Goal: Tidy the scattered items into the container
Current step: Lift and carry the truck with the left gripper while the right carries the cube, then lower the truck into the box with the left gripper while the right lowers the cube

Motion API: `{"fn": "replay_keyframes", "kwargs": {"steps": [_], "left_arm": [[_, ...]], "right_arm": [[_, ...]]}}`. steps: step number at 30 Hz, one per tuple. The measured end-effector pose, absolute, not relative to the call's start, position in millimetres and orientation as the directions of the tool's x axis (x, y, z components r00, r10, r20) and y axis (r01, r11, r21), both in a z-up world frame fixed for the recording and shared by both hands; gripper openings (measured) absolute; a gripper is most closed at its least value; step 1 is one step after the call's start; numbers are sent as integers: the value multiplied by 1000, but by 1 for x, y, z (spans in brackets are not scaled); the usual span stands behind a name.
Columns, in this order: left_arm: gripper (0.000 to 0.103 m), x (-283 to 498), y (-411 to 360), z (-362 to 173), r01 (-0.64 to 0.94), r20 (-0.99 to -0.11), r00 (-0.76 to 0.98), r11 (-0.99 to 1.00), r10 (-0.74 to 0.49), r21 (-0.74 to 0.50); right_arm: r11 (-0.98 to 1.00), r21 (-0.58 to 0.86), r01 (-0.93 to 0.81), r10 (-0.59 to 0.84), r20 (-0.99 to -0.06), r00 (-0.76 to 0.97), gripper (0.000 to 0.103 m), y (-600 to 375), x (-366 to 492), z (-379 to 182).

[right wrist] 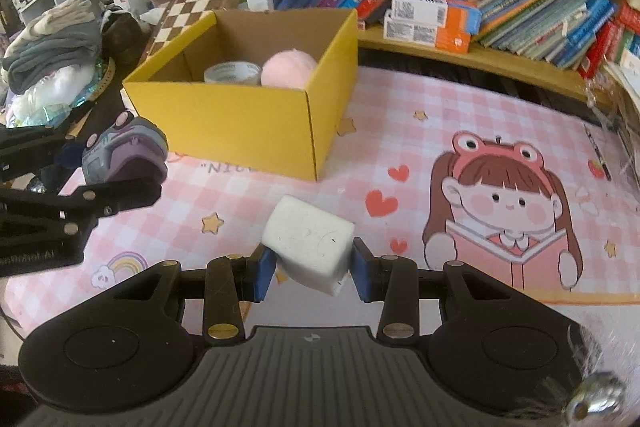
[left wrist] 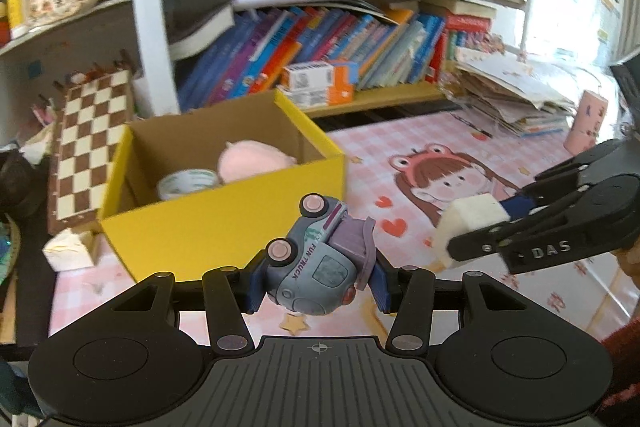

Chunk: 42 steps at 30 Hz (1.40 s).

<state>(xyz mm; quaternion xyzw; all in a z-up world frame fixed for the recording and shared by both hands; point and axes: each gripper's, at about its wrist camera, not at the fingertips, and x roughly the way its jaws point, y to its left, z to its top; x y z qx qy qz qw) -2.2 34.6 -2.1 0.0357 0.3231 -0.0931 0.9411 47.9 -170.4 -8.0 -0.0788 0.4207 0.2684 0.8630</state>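
Both loads hang clear of the worktop [right wrist: 400, 131] for dropping: the left hand-held gripper [left wrist: 316, 281] pinches the toy truck [left wrist: 316, 259], the right hand-held gripper [right wrist: 314, 269] the white foam block [right wrist: 310, 247], the yellow box [right wrist: 240, 111] waiting at eleven o'clock.

grey toy truck [left wrist: 316, 259], white sponge block [right wrist: 310, 245], both claw-held

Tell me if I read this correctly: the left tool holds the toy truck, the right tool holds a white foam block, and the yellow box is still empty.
Not quite. The yellow box is not empty: the right wrist view shows a roll of tape and a pink plush ball inside it. The rest is right: the left tool holds the toy truck and the right tool holds the white foam block.
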Motion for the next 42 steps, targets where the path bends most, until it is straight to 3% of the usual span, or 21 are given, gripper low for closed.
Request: {"fn": "replay_keyframes", "kwargs": {"steps": [25, 42], "left_arm": [[49, 32, 83, 43, 140, -454, 886, 988, -98, 59], [49, 76, 104, 38, 115, -467, 882, 991, -70, 69]], "right_arm": [[755, -30, -655, 465, -679, 567, 37, -96, 91, 49], [728, -35, -684, 489, -672, 555, 37, -68, 134, 51]]}}
